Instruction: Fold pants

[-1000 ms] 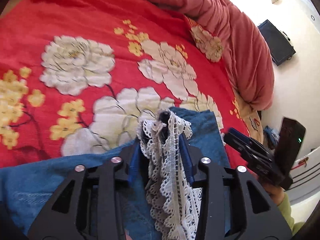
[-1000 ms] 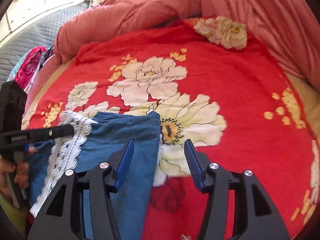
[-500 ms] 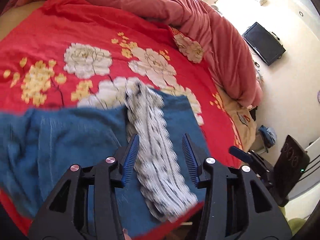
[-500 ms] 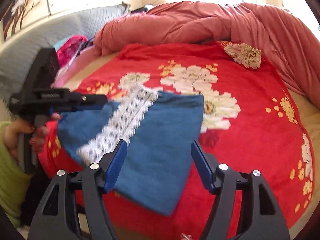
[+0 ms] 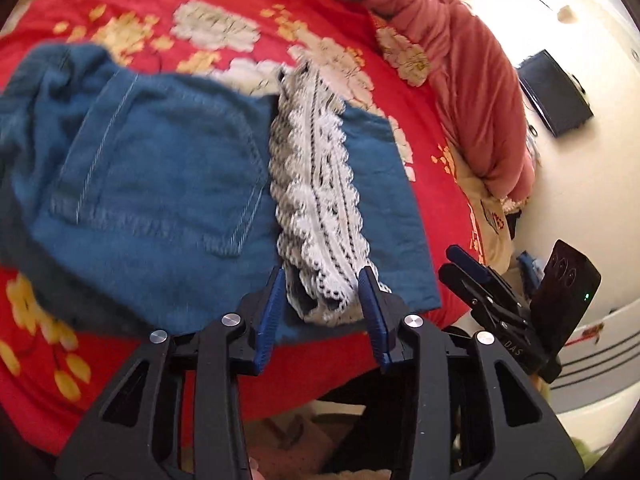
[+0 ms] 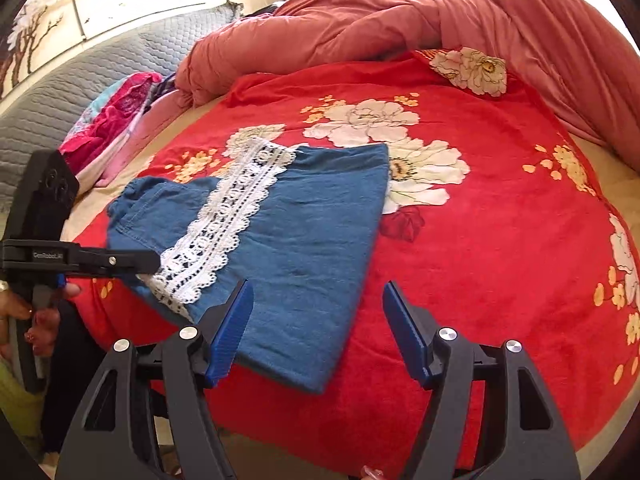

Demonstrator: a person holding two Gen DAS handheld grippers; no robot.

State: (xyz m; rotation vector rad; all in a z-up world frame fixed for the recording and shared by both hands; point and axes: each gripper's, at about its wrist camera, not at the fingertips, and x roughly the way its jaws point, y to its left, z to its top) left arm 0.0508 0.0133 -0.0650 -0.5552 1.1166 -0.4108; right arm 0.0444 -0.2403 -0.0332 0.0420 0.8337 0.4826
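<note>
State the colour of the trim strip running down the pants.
White openwork lace trim on blue denim pants; clearest in the right wrist view.

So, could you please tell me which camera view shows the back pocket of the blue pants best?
The left wrist view: the back pocket lies fully in sight with its stitching, though blurred. The right wrist view shows only its seam edge beside the white lace trim.

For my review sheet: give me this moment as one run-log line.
stage: pants folded on bed | left gripper: closing, lace trim end between jaws | right gripper: open, empty
</note>
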